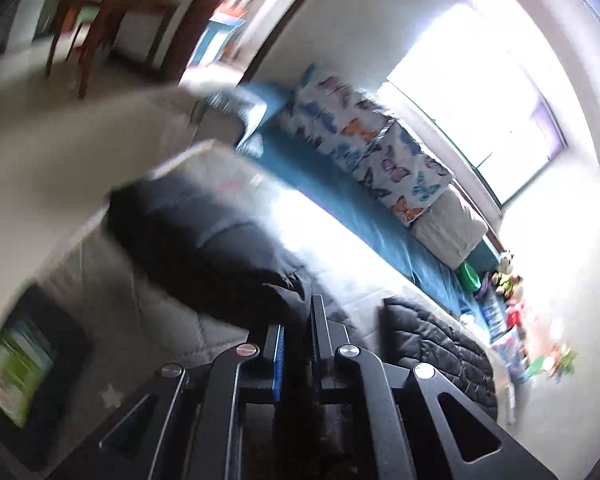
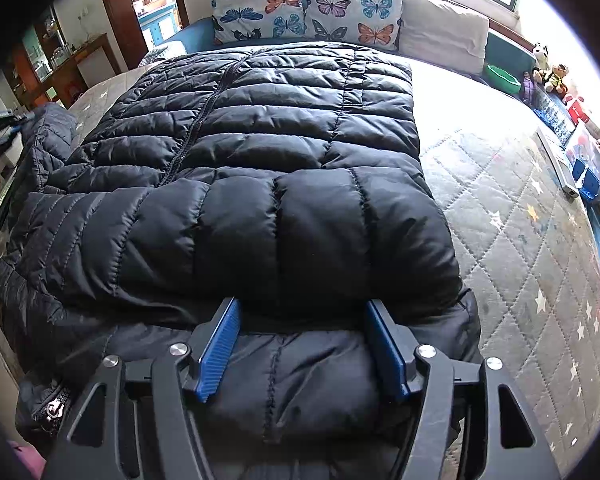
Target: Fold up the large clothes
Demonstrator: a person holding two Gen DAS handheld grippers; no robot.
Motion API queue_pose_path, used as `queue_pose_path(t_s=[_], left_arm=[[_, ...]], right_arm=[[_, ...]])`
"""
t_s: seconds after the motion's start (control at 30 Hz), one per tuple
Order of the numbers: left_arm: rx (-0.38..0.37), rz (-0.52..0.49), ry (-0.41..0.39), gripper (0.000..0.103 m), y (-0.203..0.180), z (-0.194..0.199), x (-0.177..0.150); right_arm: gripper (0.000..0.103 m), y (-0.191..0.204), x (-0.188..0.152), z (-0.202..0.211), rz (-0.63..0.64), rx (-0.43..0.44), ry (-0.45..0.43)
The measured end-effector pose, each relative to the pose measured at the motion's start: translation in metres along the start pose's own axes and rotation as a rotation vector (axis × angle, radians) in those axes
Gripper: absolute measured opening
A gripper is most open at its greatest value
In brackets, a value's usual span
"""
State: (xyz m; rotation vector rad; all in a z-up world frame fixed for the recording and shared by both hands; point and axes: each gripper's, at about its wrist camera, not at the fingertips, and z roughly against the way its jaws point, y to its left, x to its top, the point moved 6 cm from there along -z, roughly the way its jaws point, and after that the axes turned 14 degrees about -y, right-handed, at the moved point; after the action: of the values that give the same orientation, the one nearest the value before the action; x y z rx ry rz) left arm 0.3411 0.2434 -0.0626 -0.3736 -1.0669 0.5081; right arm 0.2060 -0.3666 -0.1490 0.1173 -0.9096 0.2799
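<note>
A black puffer jacket (image 2: pixel 260 140) lies zipper-up on the quilted mattress (image 2: pixel 520 240), its near part folded over into a thick roll. My right gripper (image 2: pixel 302 302) rests on that roll, open, its blue pads (image 2: pixel 220 344) standing either side of the padding without squeezing it. At the far left of the right wrist view, the left gripper (image 2: pixel 0 124) holds up one sleeve (image 2: pixel 48 132). In the blurred left wrist view my left gripper (image 1: pixel 298 312) is shut on the end of that dark sleeve (image 1: pixel 204 240), which hangs above the mattress (image 1: pixel 228 176).
Butterfly pillows (image 2: pixel 308 8) and a white cushion (image 2: pixel 444 36) line the head of the bed. Soft toys (image 2: pixel 548 72), a green bowl (image 2: pixel 500 76) and boxes (image 2: pixel 580 152) crowd the right edge. A wooden table (image 1: pixel 112 12) stands beyond the doorway. A framed screen (image 1: pixel 16 364) is low left.
</note>
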Motion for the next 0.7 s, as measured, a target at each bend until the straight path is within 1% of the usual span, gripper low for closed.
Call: queue_pose_path(t_s=[0.13,0.2,0.3,0.33,0.43,0.47,0.53,0.6,0.7], left_arm=[[-0.068,-0.159,-0.073,0.01,-0.076,0.035,0.011],[-0.117,-0.237,-0.1,0.01,-0.122,0.053,0.007],[-0.205,-0.342,-0.122,0.01,-0.19,0.084,-0.011],[-0.248,-0.382,-0.128,0.01,-0.218,0.096,-0.023],[-0.341,-0.489,-0.115,0.01,-0.28,0.122,-0.065],[-0.361,-0.516,-0.106,0.01,-0.291,0.136,-0.077],[-0.418,-0.57,-0.07,0.01,-0.324,0.151,-0.112],[-0.478,-0.628,-0.015,0.01,-0.353,0.164,-0.154],[-0.544,-0.723,0.079,0.01,-0.388,0.176,-0.228]], right_arm=[[0.07,-0.001,-0.001,0.002,-0.002,0.007,-0.011],[0.07,-0.001,-0.001,0.002,-0.006,0.01,-0.015],[0.07,-0.001,-0.001,0.003,-0.01,0.017,-0.024],[0.07,-0.001,-0.001,0.004,-0.01,0.019,-0.027],[0.07,-0.002,-0.001,0.005,-0.019,0.028,-0.039],[0.07,-0.002,-0.001,0.006,-0.023,0.033,-0.044],[0.071,-0.003,0.0,0.007,-0.036,0.042,-0.052],[0.071,-0.005,0.001,0.009,-0.058,0.056,-0.063],[0.071,-0.01,0.004,0.015,-0.117,0.088,-0.086]])
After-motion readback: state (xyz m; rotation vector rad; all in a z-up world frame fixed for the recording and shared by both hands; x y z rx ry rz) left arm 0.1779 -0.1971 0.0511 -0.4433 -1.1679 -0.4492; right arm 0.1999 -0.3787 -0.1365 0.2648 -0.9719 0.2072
